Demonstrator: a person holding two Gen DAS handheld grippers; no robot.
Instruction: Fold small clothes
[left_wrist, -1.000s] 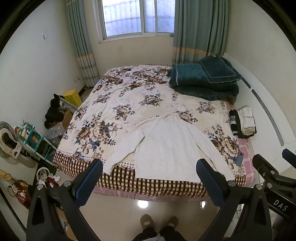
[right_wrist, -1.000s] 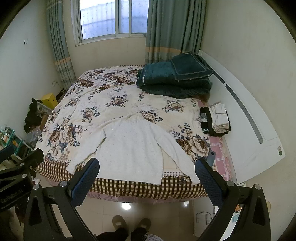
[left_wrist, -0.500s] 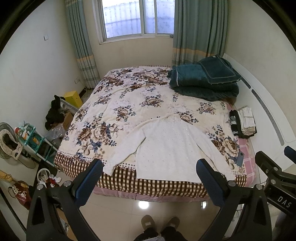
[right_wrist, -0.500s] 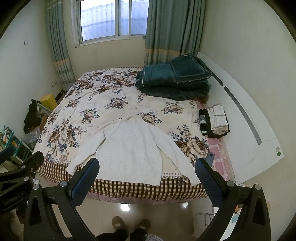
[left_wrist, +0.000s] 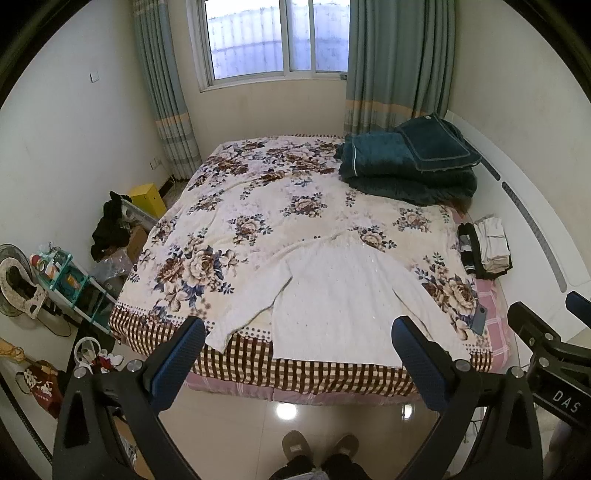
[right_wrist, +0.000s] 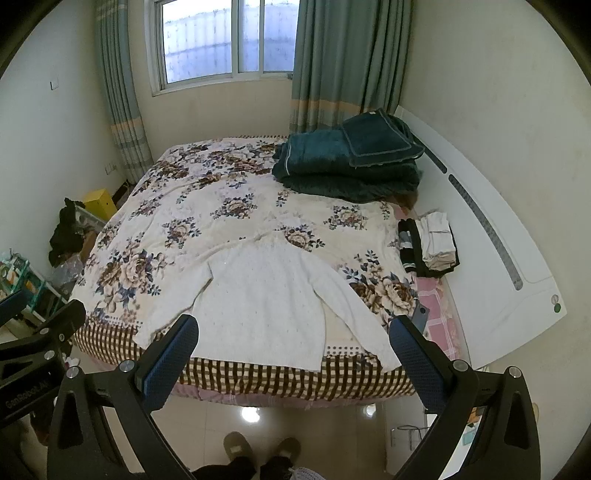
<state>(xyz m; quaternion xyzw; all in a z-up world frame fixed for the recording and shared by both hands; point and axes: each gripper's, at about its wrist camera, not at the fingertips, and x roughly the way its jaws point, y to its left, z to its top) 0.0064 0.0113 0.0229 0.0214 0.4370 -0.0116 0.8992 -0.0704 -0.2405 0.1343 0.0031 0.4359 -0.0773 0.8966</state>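
A white knit sweater (left_wrist: 340, 299) lies spread flat on the near part of the floral bed cover, both sleeves angled out, hem at the bed's near edge; it also shows in the right wrist view (right_wrist: 266, 306). My left gripper (left_wrist: 299, 332) is open and empty, held back from the bed above the floor. My right gripper (right_wrist: 295, 332) is open and empty too, at the same distance. The right gripper's body shows at the right edge of the left wrist view (left_wrist: 546, 350).
A folded teal blanket (left_wrist: 406, 166) sits at the far right of the bed (left_wrist: 258, 206). A stack of folded clothes (left_wrist: 487, 247) lies by the white headboard (right_wrist: 498, 240). A phone (left_wrist: 479, 319) lies near the sweater's right sleeve. Clutter and a shelf (left_wrist: 74, 280) stand left.
Both grippers have drawn back and up from the bed a little, so the bed looks smaller and lower in view. The sweater has not moved.
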